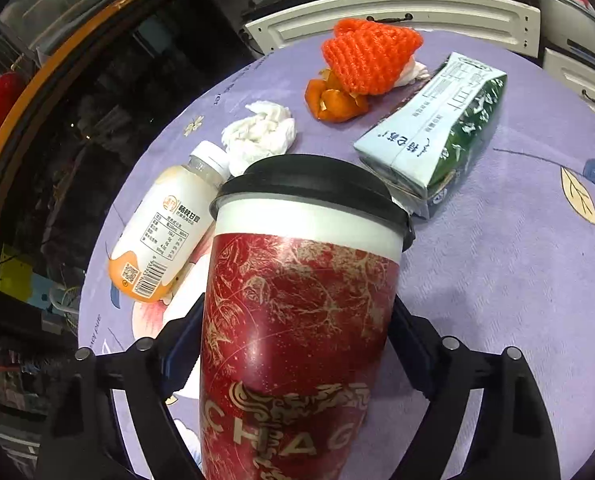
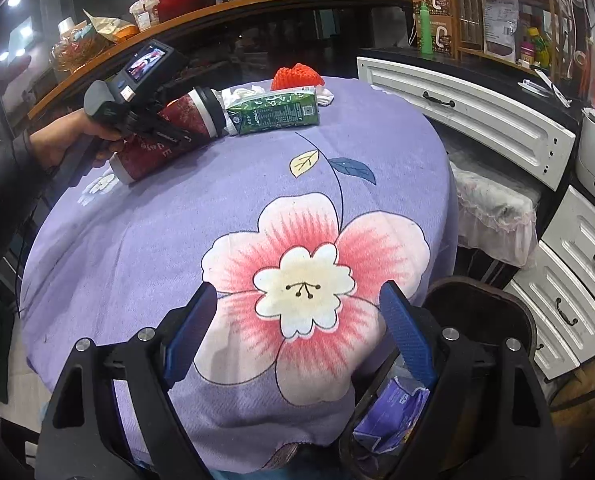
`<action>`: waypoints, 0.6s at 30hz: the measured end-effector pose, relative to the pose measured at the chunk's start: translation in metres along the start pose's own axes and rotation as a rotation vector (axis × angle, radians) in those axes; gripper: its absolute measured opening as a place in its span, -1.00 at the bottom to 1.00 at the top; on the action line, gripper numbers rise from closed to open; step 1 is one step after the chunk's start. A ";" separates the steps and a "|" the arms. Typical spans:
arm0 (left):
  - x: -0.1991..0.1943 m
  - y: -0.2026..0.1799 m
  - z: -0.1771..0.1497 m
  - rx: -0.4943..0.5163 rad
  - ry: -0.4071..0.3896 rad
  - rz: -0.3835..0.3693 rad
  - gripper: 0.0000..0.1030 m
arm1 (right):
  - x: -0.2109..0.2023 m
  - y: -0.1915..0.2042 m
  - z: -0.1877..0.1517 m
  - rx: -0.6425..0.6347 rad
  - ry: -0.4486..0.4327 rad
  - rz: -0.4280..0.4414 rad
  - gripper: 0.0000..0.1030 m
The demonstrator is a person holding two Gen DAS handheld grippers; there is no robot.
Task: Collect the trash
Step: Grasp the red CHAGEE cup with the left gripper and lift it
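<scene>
The left gripper [image 1: 297, 320] is clamped on a red cup [image 1: 297, 312] lying near the table's [image 2: 397, 152] far edge; the right gripper [image 2: 301, 332] gapes empty over the near edge.

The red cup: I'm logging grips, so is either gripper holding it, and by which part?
The left gripper has the red cup between its fingers around the lower body, below the black lid; firm pad contact cannot be told. The right gripper holds nothing.
</scene>
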State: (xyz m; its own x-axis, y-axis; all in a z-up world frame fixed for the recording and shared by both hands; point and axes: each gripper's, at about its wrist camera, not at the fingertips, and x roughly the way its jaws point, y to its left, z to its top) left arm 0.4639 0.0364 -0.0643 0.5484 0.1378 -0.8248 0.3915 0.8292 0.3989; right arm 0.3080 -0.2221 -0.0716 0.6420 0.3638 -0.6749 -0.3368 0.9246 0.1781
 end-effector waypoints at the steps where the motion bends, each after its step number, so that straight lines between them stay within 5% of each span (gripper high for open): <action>1: -0.001 0.000 -0.001 -0.004 -0.007 0.001 0.58 | 0.001 0.001 0.002 -0.006 0.000 0.001 0.61; 9: -0.022 -0.001 -0.010 -0.043 -0.093 0.024 0.52 | 0.007 0.012 0.030 -0.083 -0.035 0.028 0.61; 18: -0.083 0.011 -0.039 -0.235 -0.305 -0.013 0.51 | 0.043 0.027 0.112 -0.153 -0.092 0.056 0.61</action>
State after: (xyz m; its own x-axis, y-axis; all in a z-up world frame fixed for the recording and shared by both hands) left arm 0.3934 0.0554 -0.0068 0.7530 -0.0112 -0.6579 0.2391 0.9362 0.2578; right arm 0.4034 -0.1691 -0.0157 0.6771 0.4298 -0.5973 -0.4703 0.8770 0.0980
